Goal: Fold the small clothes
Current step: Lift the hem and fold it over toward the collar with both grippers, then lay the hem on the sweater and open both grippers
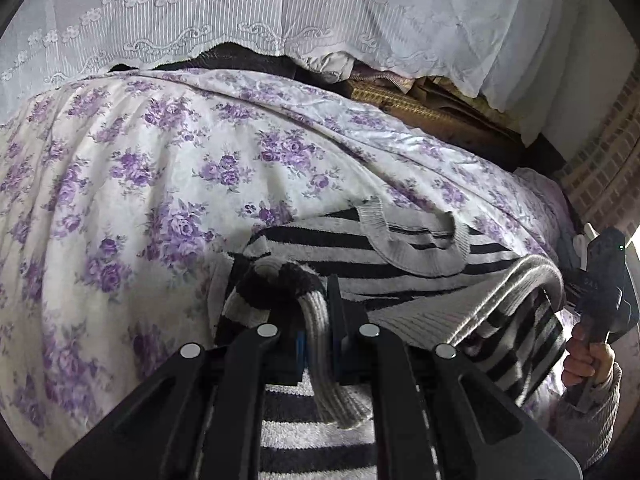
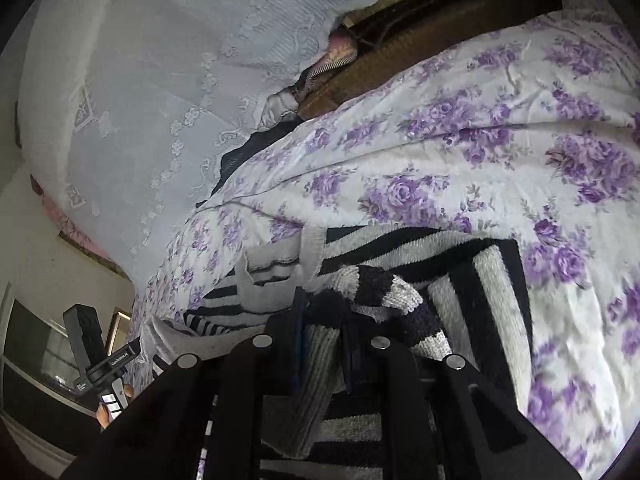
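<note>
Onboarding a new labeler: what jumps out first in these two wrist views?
The black-and-grey striped sweater lies low in the middle of both views, on a white bedspread with purple roses. Each gripper is shut on a ribbed grey edge of it: the left gripper and the right gripper both pinch folded knit. Behind, a white lace cover hangs across the top.

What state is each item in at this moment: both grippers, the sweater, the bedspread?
left gripper: shut on the ribbed hem.
right gripper: shut on the ribbed hem.
striped sweater: hem end lifted by both grippers, neckline end resting on the bed.
floral bedspread: spread under the sweater, wrinkled.
lace curtain: hanging behind the bed.
</note>
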The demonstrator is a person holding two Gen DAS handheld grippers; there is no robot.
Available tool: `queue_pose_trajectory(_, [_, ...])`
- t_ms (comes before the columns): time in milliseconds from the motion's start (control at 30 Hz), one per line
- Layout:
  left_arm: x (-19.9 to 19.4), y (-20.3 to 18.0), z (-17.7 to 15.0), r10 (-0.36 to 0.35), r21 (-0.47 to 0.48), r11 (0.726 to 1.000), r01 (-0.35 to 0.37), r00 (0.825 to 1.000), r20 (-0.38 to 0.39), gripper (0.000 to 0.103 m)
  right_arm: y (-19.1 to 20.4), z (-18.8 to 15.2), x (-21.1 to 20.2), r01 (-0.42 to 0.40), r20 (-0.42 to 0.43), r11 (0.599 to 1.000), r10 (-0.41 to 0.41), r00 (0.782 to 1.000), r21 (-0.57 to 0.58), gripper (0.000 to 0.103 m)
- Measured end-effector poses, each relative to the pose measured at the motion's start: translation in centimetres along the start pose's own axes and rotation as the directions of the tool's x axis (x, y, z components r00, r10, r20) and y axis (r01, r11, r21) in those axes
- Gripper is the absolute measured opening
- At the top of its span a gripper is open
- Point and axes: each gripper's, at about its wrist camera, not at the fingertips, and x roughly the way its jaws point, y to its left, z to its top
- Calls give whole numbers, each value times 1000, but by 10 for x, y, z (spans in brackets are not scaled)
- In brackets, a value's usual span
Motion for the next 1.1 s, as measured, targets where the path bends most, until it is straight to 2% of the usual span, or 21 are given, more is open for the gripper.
queue_pose_trajectory(100, [14,7,-4,-5,-11,1000,5,1000,-19,12,-11,-4,8,3,-11,1000,-3,1000,22,17])
queue_pose_trajectory(200, [34,19,-10,-29,-51,998,26,997,-66,16,-24,-5,13,-38,-19,997,39,999,72,23])
queue_pose_trajectory(267, [33,22,-11,-51,-64,997,47,997,-62,16,-29,-4,8,-92,-4,990,93,996,107,26])
queue_pose_trajectory(333, [20,26,-8,-72,-81,994,69,997,-33,22,-30,-4,-3,-125,32,985,122,992,116,30])
queue_pose_trajectory(400, [-1,29,-5,-59,-84,995,62,998,38,51,-26,-3,-14,-142,73,986,135,988,93,36])
queue_pose_trajectory(433, [-10,30,-4,-31,-85,996,37,997,71,66,-23,-3,-18,-141,81,987,134,988,78,39])
queue_pose_trajectory(467, [-20,31,-2,19,-90,996,-9,994,112,95,-19,-4,-21,-124,87,991,118,989,60,42])
queue_pose_trajectory(533, [-45,34,-2,130,-91,989,-113,967,220,99,-13,-5,-25,-117,92,993,113,989,34,47])
queue_pose_trajectory(567, [-51,35,-1,144,-82,988,-128,961,236,99,-12,-5,-27,-126,101,992,123,987,29,53])
queue_pose_trajectory(667, [-54,39,-4,111,-92,991,-93,970,218,99,-13,-2,-28,-158,102,987,153,983,39,71])
queue_pose_trajectory(733, [-44,32,-6,93,-69,994,-82,978,185,99,-20,0,-25,-203,95,976,195,976,78,72])
queue_pose_trajectory(800, [-34,18,-7,128,-23,992,-126,978,164,99,-28,4,-30,-217,121,970,204,972,111,73])
queue_pose_trajectory(867, [-25,7,-10,192,22,980,-198,969,156,99,-37,9,-41,-266,157,955,245,957,130,73])
queue_pose_trajectory(900, [-20,3,-11,215,41,974,-223,965,149,99,-39,10,-48,-234,181,964,210,961,124,73])
queue_pose_trajectory(933, [-16,2,-11,229,51,970,-238,963,143,99,-35,11,-53,-148,203,985,127,971,94,73])
queue_pose_trajectory(967, [-10,3,-11,252,54,964,-261,959,130,99,-22,11,-54,7,220,1000,-8,975,3,74])
queue_pose_trajectory(1000, [-4,4,-9,274,52,958,-282,955,115,99,-14,10,-51,74,227,996,-61,972,-53,73])
queue_pose_trajectory(1033, [-1,7,-8,289,49,954,-295,952,102,99,1,8,-41,157,227,979,-125,966,-131,67])
queue_pose_trajectory(1100, [7,10,-1,309,38,949,-312,948,73,99,21,6,-22,247,191,941,-206,960,-230,59])
